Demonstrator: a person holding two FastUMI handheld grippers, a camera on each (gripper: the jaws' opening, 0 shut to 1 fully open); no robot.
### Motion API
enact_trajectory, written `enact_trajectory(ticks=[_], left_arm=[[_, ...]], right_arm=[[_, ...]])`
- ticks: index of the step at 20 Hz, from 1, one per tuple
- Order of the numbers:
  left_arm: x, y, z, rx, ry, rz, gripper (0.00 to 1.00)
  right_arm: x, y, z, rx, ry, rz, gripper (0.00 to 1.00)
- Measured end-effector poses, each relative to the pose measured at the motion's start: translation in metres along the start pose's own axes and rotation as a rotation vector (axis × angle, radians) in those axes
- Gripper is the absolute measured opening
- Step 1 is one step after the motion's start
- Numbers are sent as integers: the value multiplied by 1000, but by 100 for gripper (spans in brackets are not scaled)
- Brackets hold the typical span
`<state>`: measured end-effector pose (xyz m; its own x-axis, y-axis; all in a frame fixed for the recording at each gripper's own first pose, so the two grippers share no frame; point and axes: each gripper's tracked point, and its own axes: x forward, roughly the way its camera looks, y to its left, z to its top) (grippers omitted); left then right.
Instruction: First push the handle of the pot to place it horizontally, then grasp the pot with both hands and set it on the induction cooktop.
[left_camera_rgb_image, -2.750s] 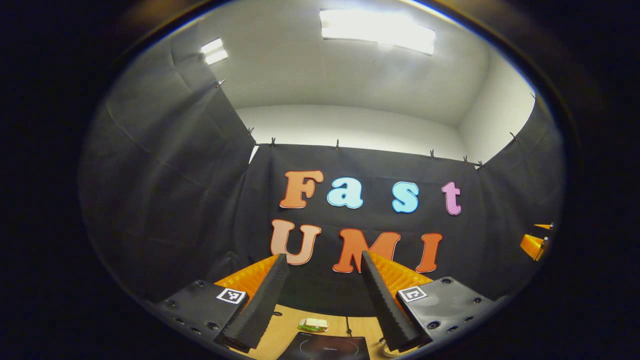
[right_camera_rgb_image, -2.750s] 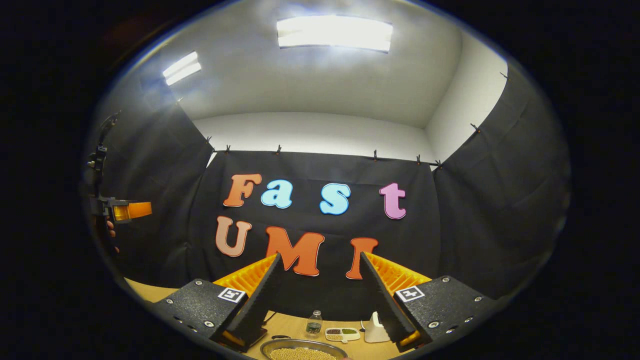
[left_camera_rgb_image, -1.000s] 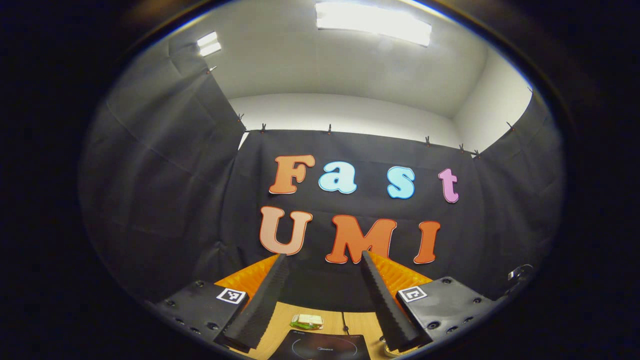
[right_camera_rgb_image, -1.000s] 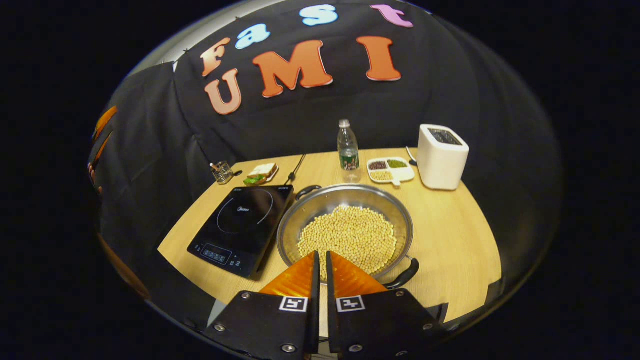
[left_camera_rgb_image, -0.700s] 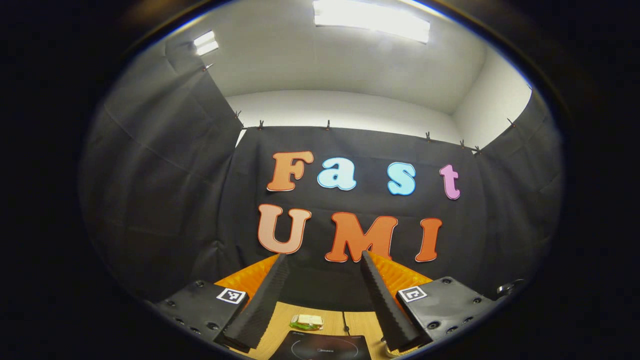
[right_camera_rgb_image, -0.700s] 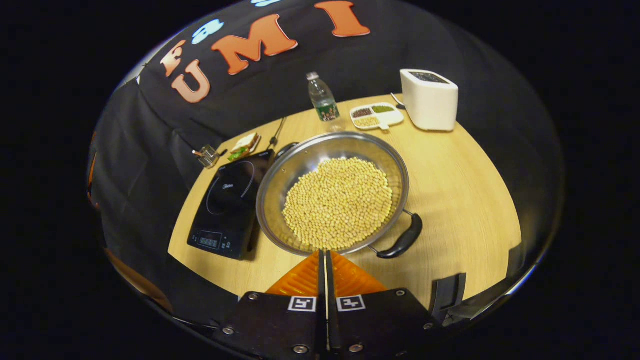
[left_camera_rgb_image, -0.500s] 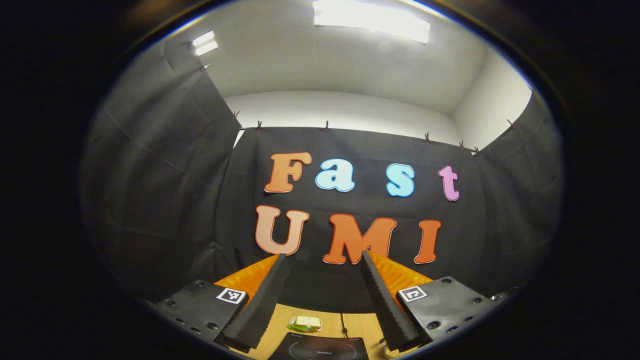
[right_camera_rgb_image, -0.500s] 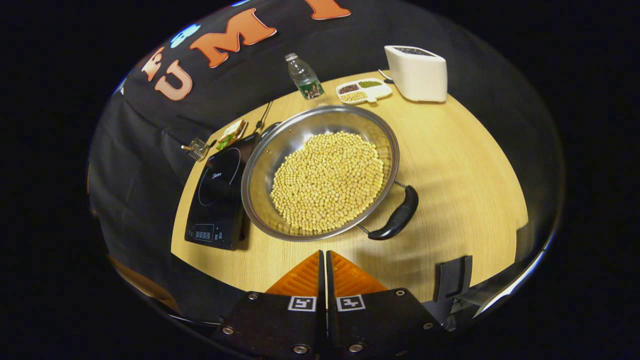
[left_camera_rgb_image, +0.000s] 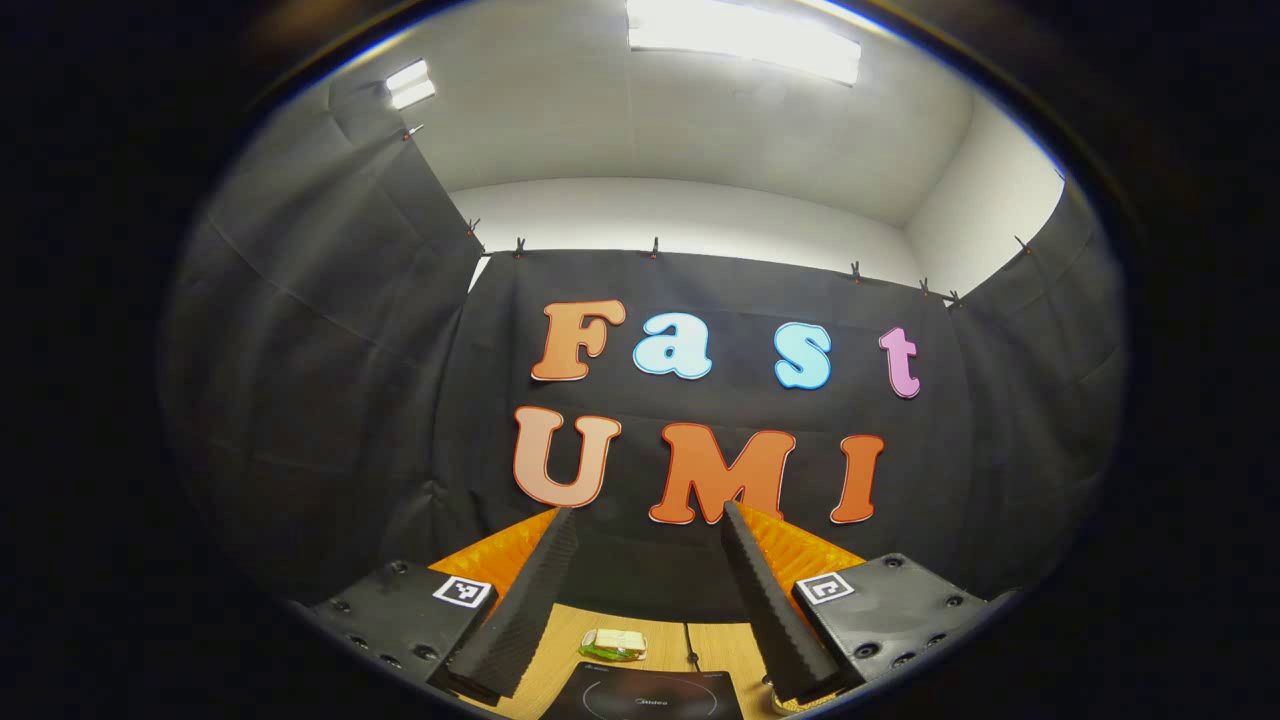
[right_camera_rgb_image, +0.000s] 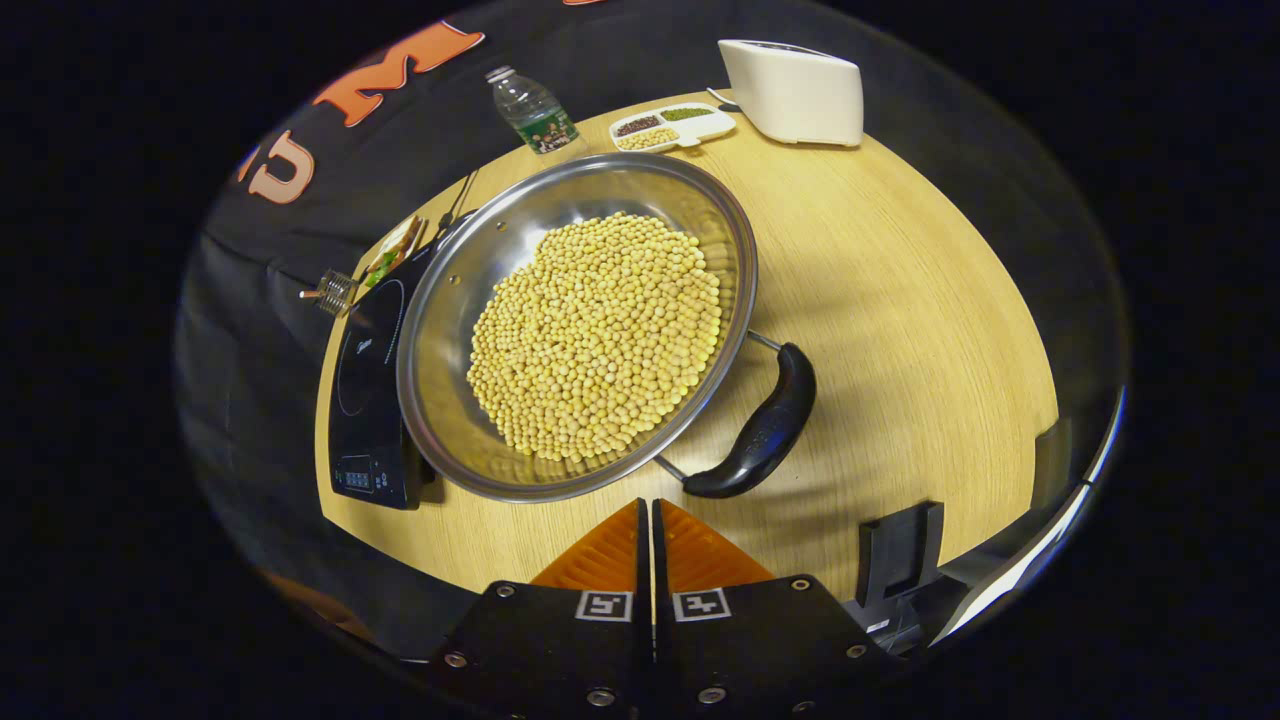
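- Hovering above the near edge of the wooden table (right_camera_rgb_image: 930, 300), the right gripper (right_camera_rgb_image: 651, 515) has its two fingers pressed together with nothing between them; their tips sit just short of the pot's rim.
- The pot (right_camera_rgb_image: 440, 330), a wide steel pan heaped with yellow beans (right_camera_rgb_image: 595, 335), rests on the table just beside the induction cooktop (right_camera_rgb_image: 365, 400), its rim overlapping the cooktop's right edge in the right gripper view.
- One dark handle (right_camera_rgb_image: 765, 425) juts from the pot toward the table's near right side, lying at a slant; it is near the right gripper's tips but apart from them.
- Along the far edge stand a water bottle (right_camera_rgb_image: 530, 110), a divided dish (right_camera_rgb_image: 668, 128) and a white appliance (right_camera_rgb_image: 795, 90).
- The left gripper (left_camera_rgb_image: 648, 530) is held level, facing the booth's wall, fingers spread wide and empty.
- Between those fingers, in the left gripper view, lie the cooktop's far edge (left_camera_rgb_image: 640, 695) and a sandwich (left_camera_rgb_image: 612, 644) beyond it.
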<state>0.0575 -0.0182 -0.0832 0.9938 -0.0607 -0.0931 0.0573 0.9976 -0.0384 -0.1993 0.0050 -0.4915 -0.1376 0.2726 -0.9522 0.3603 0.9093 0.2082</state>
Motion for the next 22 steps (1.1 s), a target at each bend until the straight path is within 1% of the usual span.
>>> enact_trajectory(ticks=[2,3,4,7,8,11,15,17,19,22], left_arm=[[-2,3,2,9,-4,2,97],[-3,6,3,13,-6,5,95],[-4,8,3,17,-7,9,97],[-3,13,-1,7,-4,20,95],[-2,14,-3,1,2,21,97],[0,14,-15,-7,33,15,98],[6,17,-25,-28,55,21,92],[10,19,-34,-48,75,26,95],[12,19,-42,-52,98,29,92],[12,20,-48,-42,115,34,95]], right_arm=[[0,-6,11,40,-10,0,1],[0,-7,11,68,4,10,1],[0,-8,11,87,12,20,1],[4,-12,15,92,8,-1,1],[4,-14,18,92,6,-9,1],[5,-19,27,109,-10,-30,1],[7,-26,43,155,-29,-66,1],[8,-31,50,157,-38,-89,1],[9,-33,61,191,-50,-93,1],[13,-36,75,252,-64,-77,1]])
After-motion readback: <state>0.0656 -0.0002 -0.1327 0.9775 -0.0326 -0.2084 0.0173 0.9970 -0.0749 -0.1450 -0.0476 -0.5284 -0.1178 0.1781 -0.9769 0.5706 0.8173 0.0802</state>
